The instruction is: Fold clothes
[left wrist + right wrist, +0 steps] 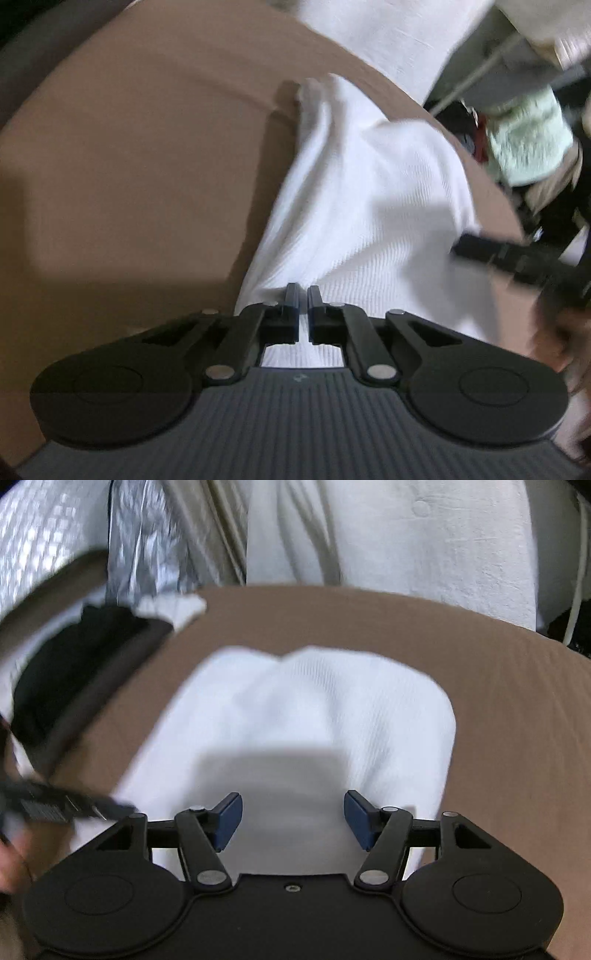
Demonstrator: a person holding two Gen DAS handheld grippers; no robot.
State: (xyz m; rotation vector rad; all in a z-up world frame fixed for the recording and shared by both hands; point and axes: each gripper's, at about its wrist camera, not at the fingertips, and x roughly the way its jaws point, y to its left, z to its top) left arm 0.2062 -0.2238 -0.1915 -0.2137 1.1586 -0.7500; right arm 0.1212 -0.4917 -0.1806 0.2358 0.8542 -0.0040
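Here the left gripper (303, 295) is keeping its jaws nearly together, and whether any ribbed fabric is pinched between them cannot be told. The right gripper (293, 821) is hovering with its jaws wide apart, nothing between them. Below both, the white garment (306, 709) is lying bunched on the brown table (147, 147).

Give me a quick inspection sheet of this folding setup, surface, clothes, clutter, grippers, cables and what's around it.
Surface: brown sheet, flat.
Job's things: white ribbed garment lying on the sheet, rumpled at its far end.
Clutter: nothing seen on the sheet.
Grippers: left gripper shut, cloth seemingly pinched between its pads; right gripper open above the garment, nothing between its pads.
Cables: pale cord beyond the far edge.
Surroundings: white cloth, silvery sheet, green towel.
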